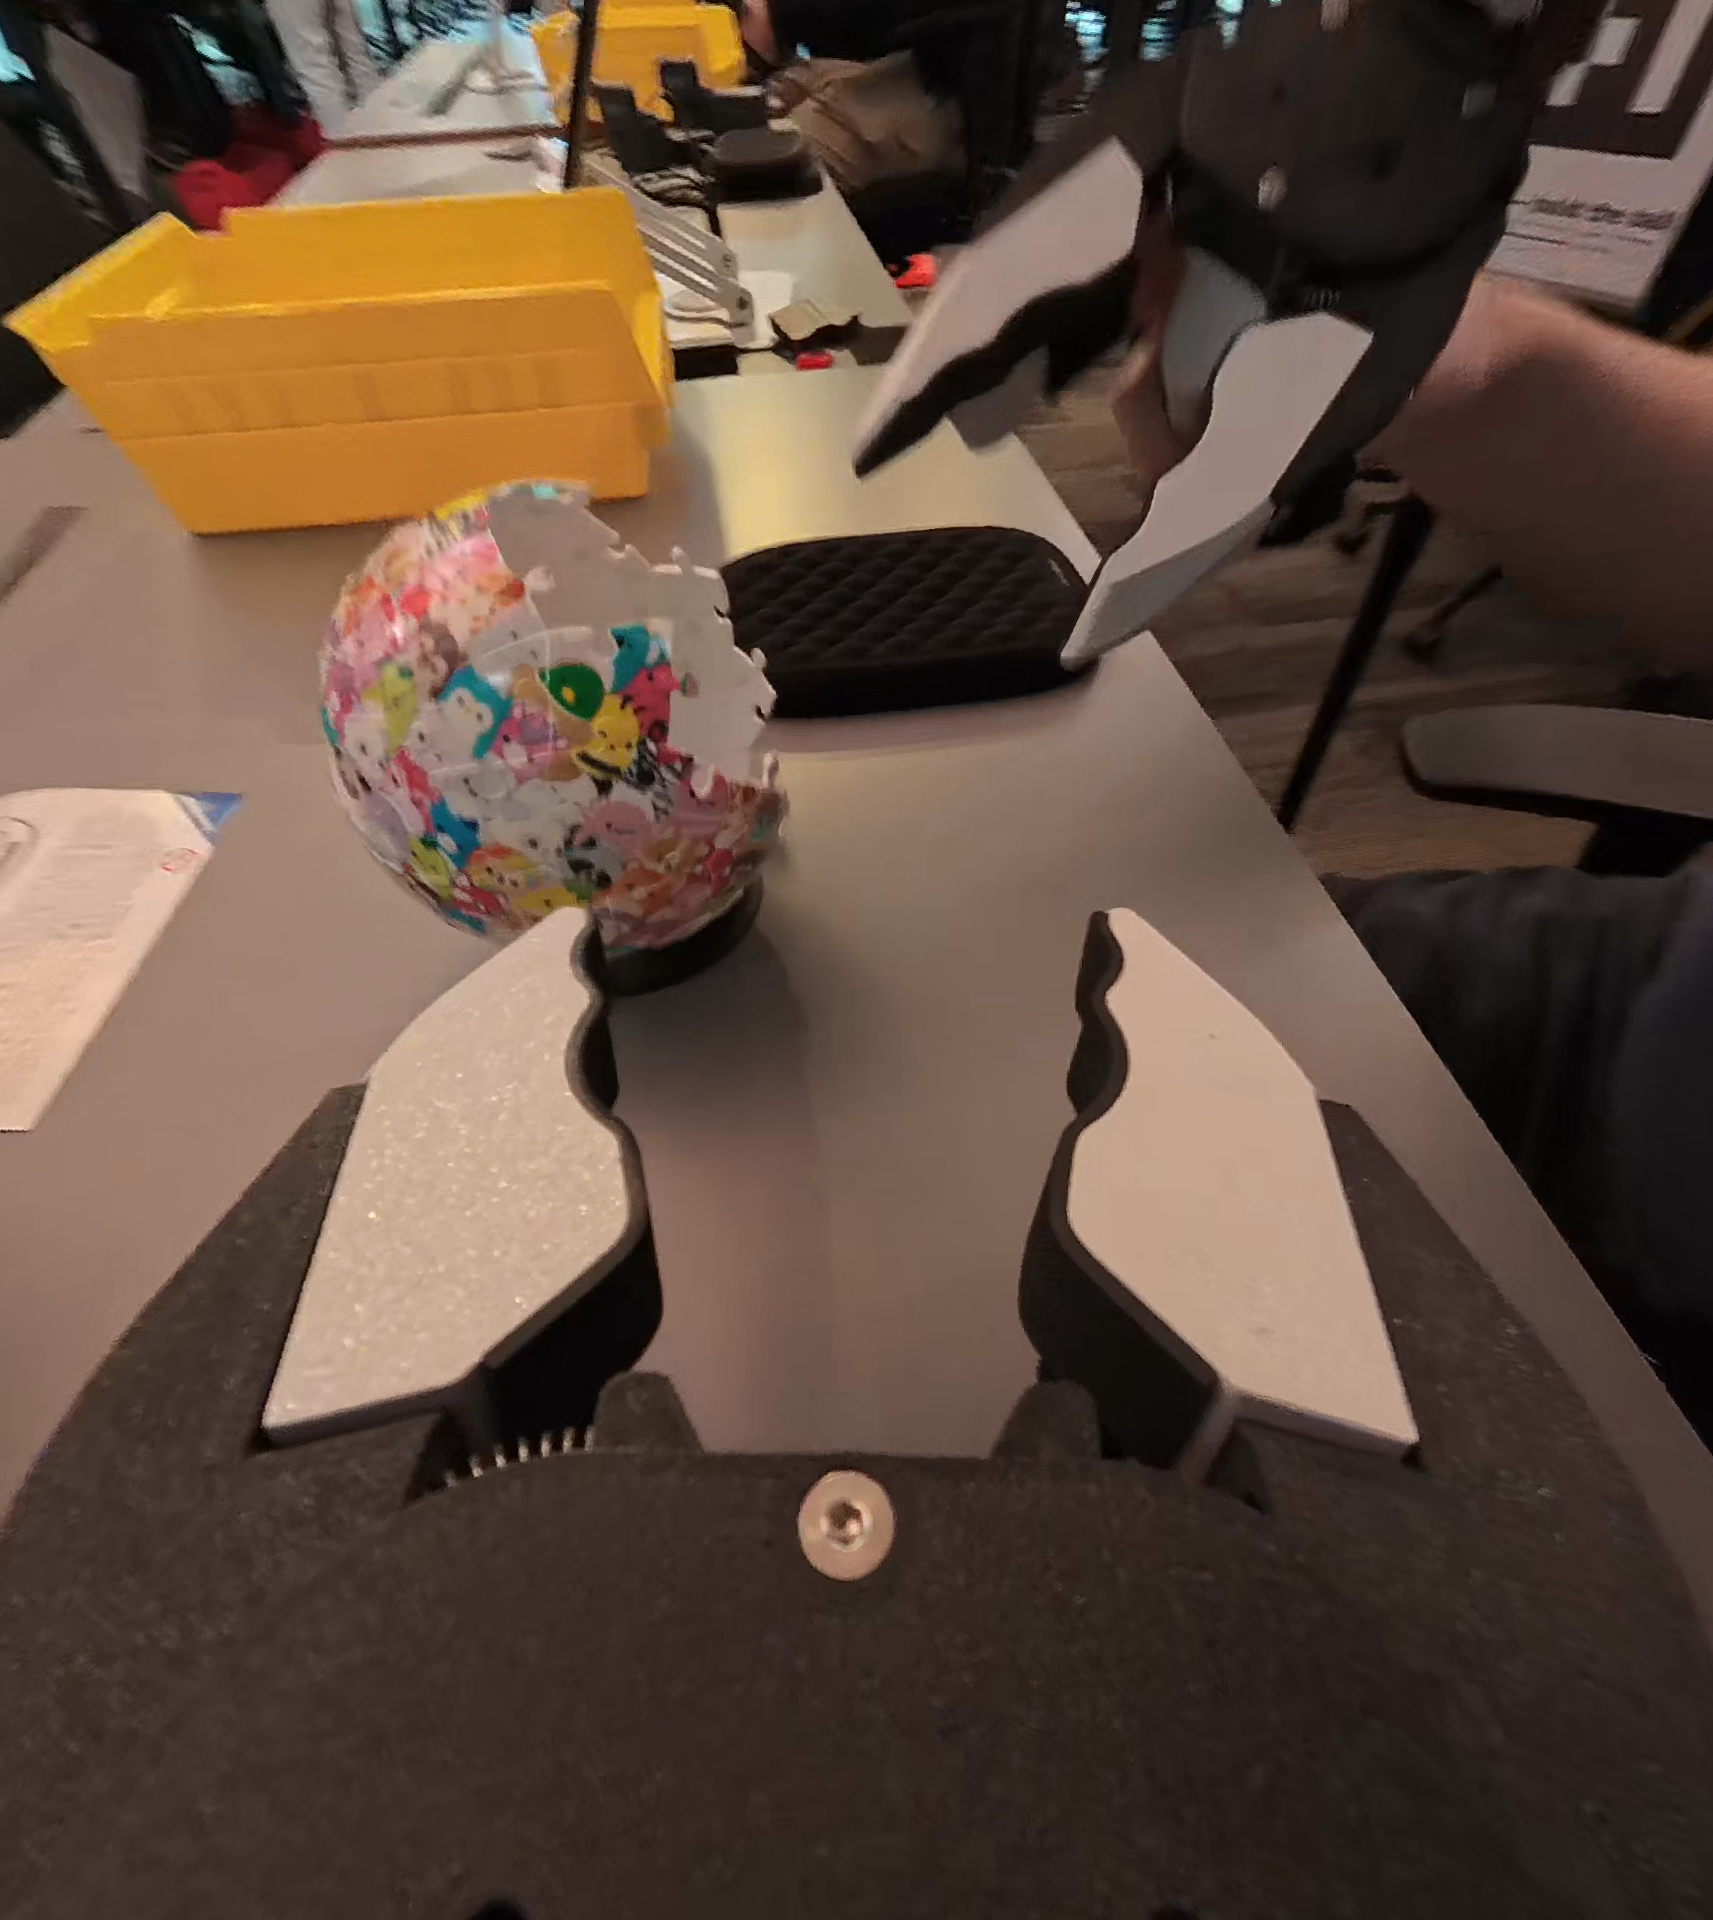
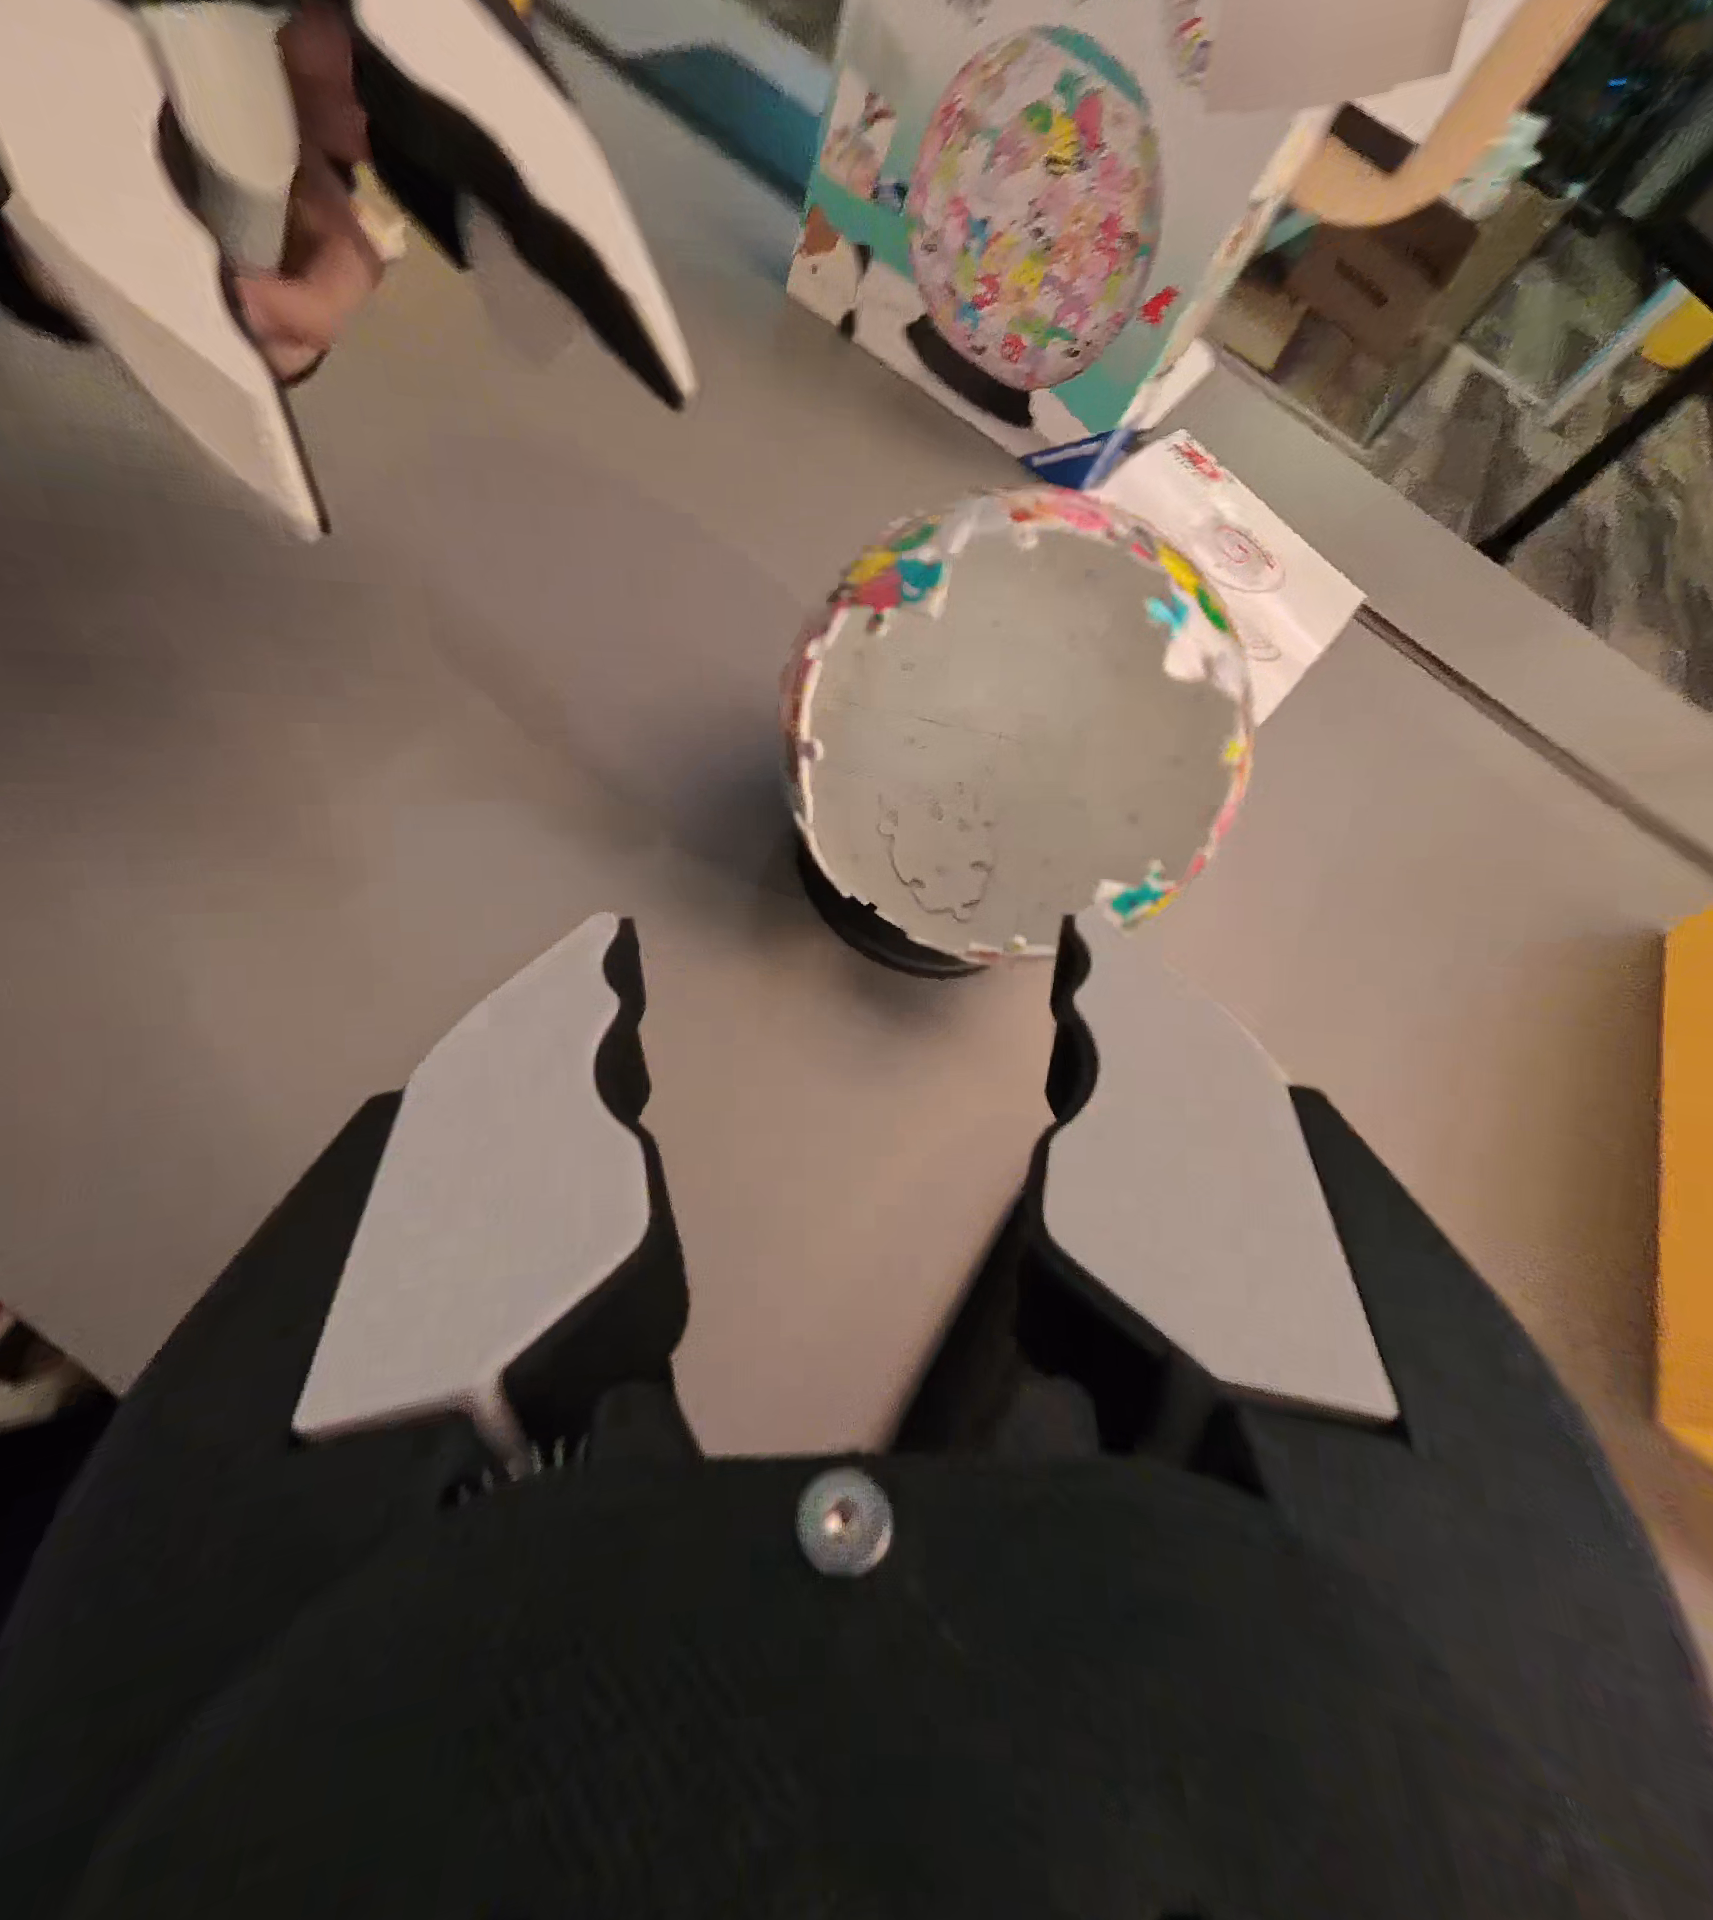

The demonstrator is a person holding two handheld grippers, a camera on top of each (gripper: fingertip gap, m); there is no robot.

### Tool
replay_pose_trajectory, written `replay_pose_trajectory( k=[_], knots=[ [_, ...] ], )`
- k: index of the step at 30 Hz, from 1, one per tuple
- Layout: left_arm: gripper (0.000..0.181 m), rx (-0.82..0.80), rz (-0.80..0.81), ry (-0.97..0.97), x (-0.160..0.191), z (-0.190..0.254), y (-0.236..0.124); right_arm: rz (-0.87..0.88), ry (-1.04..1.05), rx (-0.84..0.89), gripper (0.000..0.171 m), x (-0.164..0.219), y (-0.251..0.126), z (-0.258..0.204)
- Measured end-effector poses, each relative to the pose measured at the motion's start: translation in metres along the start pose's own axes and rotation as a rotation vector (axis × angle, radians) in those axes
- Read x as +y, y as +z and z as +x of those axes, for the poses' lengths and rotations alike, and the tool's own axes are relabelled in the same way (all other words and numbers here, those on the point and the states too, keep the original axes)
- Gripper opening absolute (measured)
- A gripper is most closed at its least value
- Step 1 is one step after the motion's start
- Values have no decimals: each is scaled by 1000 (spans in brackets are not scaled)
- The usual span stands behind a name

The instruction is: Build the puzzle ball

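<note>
A partly built puzzle ball [image 1: 540,727], a colourful cartoon-printed shell with a jagged open side, sits on a black ring stand [image 1: 670,951] on the grey table [image 1: 935,1039]. My left gripper [image 1: 841,925] is open and empty, low over the table just in front and right of the ball. In the right wrist view the ball [image 2: 1018,727] shows its grey hollow inside. My right gripper [image 2: 841,925] is open and empty above it. It also shows in the left wrist view [image 1: 977,561], raised at the upper right. The left gripper [image 2: 499,457] shows at the upper left of the right wrist view.
Yellow bins [image 1: 364,353] stand behind the ball. A black quilted pad [image 1: 904,613] lies to its right. A paper sheet [image 1: 31,935] lies at the left. The puzzle box [image 2: 997,229] stands beyond the ball in the right wrist view. A person's arm [image 1: 1610,436] and a chair are at the right.
</note>
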State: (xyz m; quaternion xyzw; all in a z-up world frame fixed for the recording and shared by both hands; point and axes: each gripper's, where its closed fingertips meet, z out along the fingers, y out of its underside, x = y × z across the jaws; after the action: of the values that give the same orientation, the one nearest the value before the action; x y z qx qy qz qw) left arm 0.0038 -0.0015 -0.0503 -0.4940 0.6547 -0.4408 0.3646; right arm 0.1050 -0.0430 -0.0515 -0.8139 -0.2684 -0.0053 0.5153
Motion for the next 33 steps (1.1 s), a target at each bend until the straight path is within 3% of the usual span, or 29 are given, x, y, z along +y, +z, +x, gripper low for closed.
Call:
replay_pose_trajectory(
  k=[5,10,20,22,28,33],
  knots=[
    [74,-168,-89,116,-15,13,13,155,178,40,79,18,-12,16],
    [64,-255,-237,84,-29,29,42,226,210,87,78,31,-30,41],
    [68,-377,-658,70,-12,11,113,348,262,111,81,63,-56,76],
    [59,-400,-721,34,-5,7,116,355,256,80,81,67,-60,77],
    [1,-604,-607,-32,-20,-4,119,338,202,67,80,82,-71,91],
    [0,-880,-613,-68,-15,-31,120,446,301,1,78,82,-80,100]
  ],
)
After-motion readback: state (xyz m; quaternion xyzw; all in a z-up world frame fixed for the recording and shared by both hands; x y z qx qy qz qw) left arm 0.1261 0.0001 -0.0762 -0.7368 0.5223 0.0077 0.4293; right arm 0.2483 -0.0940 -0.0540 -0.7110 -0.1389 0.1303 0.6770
